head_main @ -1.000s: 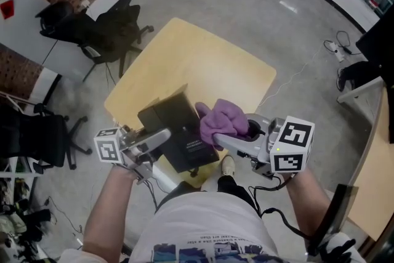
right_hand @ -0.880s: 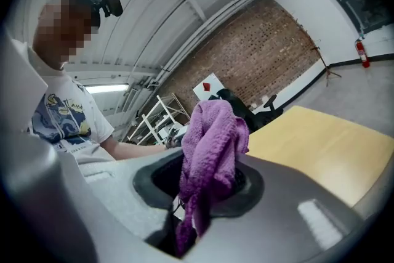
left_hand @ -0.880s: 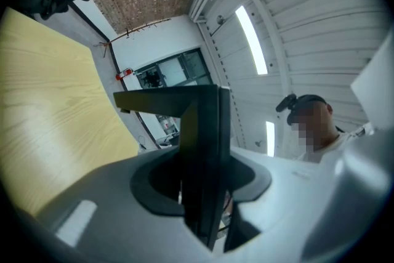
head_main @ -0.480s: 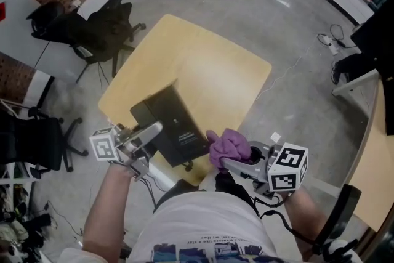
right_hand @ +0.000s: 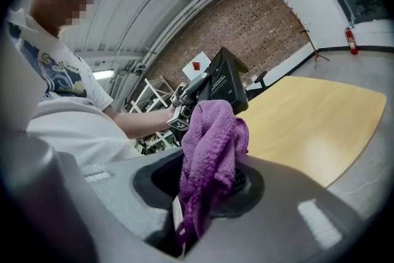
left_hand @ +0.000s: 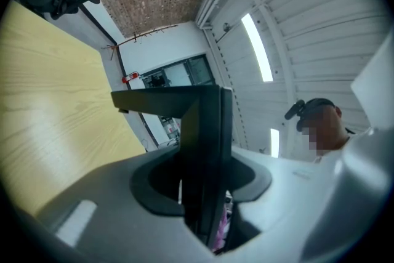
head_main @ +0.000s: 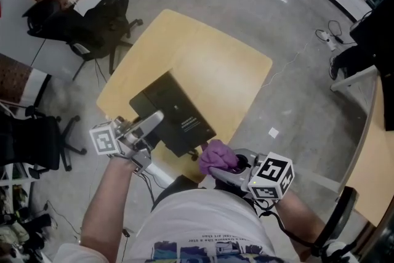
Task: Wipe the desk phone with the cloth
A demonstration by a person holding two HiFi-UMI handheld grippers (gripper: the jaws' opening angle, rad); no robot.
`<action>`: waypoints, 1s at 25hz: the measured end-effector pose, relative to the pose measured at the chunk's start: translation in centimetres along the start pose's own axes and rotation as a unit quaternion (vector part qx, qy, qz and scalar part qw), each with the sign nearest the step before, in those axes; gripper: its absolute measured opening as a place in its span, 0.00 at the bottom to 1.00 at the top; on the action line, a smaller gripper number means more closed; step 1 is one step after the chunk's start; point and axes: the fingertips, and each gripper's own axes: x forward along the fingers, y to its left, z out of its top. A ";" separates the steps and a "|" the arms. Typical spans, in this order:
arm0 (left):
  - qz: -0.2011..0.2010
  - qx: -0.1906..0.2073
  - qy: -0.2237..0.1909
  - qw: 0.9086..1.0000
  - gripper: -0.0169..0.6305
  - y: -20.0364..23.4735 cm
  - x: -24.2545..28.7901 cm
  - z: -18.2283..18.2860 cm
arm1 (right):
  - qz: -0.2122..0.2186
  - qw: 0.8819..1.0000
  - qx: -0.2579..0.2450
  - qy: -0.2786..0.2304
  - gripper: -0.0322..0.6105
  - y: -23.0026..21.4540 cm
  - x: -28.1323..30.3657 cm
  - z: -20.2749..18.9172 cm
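The black desk phone [head_main: 175, 114] is tipped up over the near left part of the yellow table [head_main: 203, 58], its flat underside facing me. My left gripper [head_main: 151, 125] is shut on the phone's near left edge. In the left gripper view the phone's thin black edge [left_hand: 206, 151] stands between the jaws. My right gripper [head_main: 225, 164] is shut on the bunched purple cloth [head_main: 217, 156], just off the table's near edge and apart from the phone. The right gripper view shows the cloth [right_hand: 212, 145] filling the jaws, with the phone [right_hand: 225, 86] beyond it.
Black office chairs stand to the left of the table [head_main: 92, 15] and at the far left [head_main: 37, 138]. Another wooden desk [head_main: 375, 163] is at the right edge. A white cable [head_main: 295, 58] lies on the grey floor to the right.
The right gripper has pulled the cloth off the phone's right side and back toward my body, past the table's near edge. The left gripper still holds the phone, shifted slightly.
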 end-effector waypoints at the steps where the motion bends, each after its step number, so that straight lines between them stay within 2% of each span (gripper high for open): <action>1: 0.000 -0.001 0.002 1.000 0.30 0.0 0.1 0.1 | -0.001 1.000 -0.014 0.008 0.21 0.2 0.7 0.1; 5: 0.002 -0.004 0.018 1.000 0.30 0.5 0.0 -0.3 | -0.011 0.998 -0.054 0.032 0.21 0.2 2.4 0.1; 12: -0.008 -0.012 0.046 0.999 0.30 1.6 -1.7 -0.1 | -0.066 0.996 -0.057 0.026 0.21 -1.8 1.4 0.9; 16: -0.015 -0.018 0.068 0.997 0.30 2.3 -1.9 -0.4 | -0.116 0.992 -0.055 0.001 0.21 -3.5 -0.4 2.3; 20: -0.015 -0.018 0.088 0.996 0.30 3.6 -1.8 -1.0 | -0.178 0.982 -0.040 -0.047 0.21 -5.1 -3.2 3.6; 23: -0.008 -0.014 0.124 0.992 0.30 5.1 -1.3 -2.1 | -0.225 0.971 -0.023 -0.074 0.21 -5.7 -5.3 3.8; 25: -0.015 -0.025 0.148 0.989 0.30 5.8 -0.7 -3.1 | -0.245 0.966 -0.011 -0.081 0.21 -5.6 -6.0 3.3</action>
